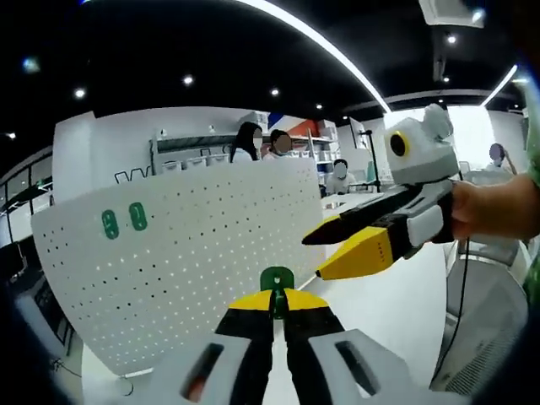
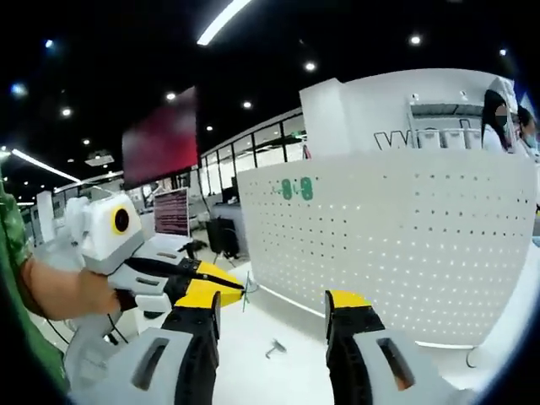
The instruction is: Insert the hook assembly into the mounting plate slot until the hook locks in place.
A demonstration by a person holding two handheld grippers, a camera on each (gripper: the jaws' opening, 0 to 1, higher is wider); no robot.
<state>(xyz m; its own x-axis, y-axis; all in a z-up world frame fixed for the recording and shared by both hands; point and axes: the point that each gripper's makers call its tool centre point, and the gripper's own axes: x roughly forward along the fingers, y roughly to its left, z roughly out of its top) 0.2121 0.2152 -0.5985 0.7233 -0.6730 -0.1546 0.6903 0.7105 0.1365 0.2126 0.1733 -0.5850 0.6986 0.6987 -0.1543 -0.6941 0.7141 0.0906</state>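
Left gripper view shows our left gripper (image 1: 277, 301) at six o'clock, its yellow-tipped jaws closed tight on a small green plastic hook piece (image 1: 277, 279) whose rounded top stands just above the tips. Behind it stands a white perforated pegboard panel (image 1: 186, 253), with two green oval hooks (image 1: 123, 221) already seated toward ten o'clock. Our right gripper (image 1: 346, 245) enters from three o'clock, near the pegboard's right edge. In the right gripper view its jaws stand wide apart, holding nothing. A small grey metal part (image 2: 275, 348) lies on the white tabletop (image 2: 253, 354) at six o'clock.
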